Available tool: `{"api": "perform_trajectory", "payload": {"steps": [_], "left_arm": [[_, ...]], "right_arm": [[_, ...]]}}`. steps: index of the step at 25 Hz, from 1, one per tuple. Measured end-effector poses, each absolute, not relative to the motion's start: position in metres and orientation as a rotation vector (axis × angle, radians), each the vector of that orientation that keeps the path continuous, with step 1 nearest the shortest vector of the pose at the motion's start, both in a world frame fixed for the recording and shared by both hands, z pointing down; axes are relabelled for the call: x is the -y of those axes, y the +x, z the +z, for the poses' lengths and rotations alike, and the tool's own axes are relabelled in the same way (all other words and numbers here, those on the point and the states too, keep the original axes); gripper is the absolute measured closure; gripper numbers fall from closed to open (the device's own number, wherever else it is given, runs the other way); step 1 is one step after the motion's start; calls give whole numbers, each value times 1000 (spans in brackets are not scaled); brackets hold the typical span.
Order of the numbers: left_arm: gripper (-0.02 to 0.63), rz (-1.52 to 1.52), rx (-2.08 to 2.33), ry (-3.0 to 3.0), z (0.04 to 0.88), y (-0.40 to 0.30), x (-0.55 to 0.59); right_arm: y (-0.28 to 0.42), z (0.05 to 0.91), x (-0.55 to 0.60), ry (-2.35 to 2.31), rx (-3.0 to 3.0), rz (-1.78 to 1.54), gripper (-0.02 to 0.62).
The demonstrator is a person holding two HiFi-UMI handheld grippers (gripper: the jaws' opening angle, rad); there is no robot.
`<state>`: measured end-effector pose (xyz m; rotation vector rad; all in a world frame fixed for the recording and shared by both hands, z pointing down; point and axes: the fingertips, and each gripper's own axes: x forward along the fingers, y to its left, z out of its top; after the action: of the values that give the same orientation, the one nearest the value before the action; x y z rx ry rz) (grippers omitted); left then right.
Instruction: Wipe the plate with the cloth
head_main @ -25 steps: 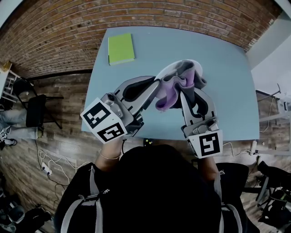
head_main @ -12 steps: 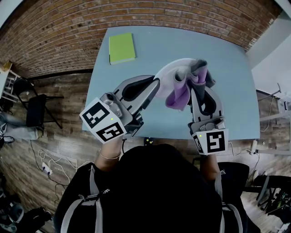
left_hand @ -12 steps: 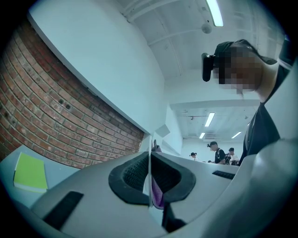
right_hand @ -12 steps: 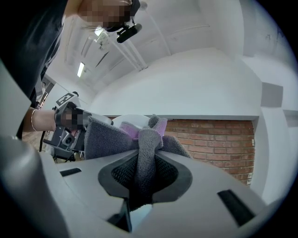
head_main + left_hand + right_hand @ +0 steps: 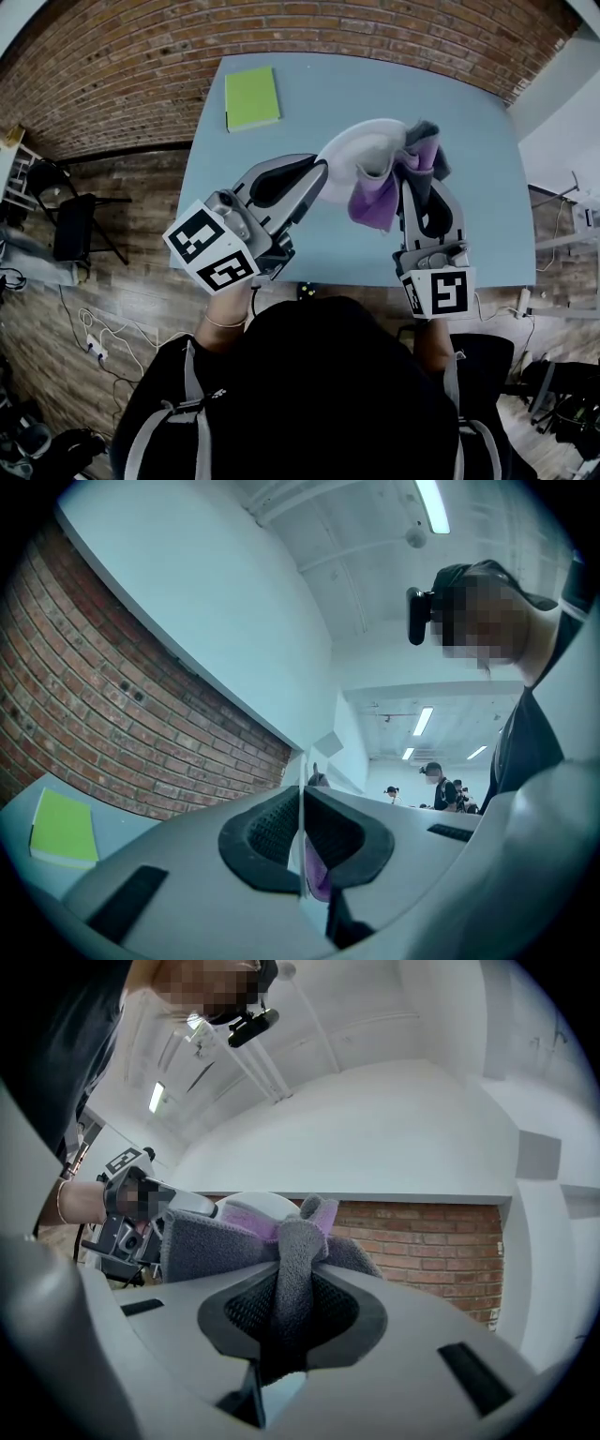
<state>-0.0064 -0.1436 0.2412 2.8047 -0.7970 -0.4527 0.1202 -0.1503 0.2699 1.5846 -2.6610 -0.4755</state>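
Note:
A white plate [image 5: 361,150] is held up above the blue table [image 5: 478,141], and my left gripper [image 5: 322,175] is shut on its left rim. In the left gripper view the plate [image 5: 302,803] shows edge-on as a thin white line between the closed pads. My right gripper [image 5: 413,178] is shut on a grey and purple cloth [image 5: 384,192], which lies bunched against the plate's right side. In the right gripper view the grey cloth [image 5: 292,1274] is pinched between the pads, with the plate [image 5: 246,1206] just behind it.
A green notebook [image 5: 250,98] lies at the table's far left corner. A dark chair [image 5: 75,230] stands on the wooden floor left of the table, and cables lie near it. A brick wall runs behind the table. People stand far off in the left gripper view.
My right gripper has dragged the cloth to the right across the plate, baring more of the white face. The left gripper and the plate have stayed still.

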Motion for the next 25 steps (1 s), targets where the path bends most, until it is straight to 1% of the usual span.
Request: {"api": "perform_trajectory", "payload": {"steps": [15, 19, 25], "left_arm": [[589, -453, 820, 2802, 243, -5, 146], [588, -451, 800, 2808, 242, 0, 144], [589, -441, 782, 2811, 242, 5, 143]], "right_arm": [[57, 204, 94, 1313, 2877, -849, 529], [39, 210, 91, 1206, 2917, -845, 529], [30, 226, 104, 1170, 2924, -733, 529]]}}
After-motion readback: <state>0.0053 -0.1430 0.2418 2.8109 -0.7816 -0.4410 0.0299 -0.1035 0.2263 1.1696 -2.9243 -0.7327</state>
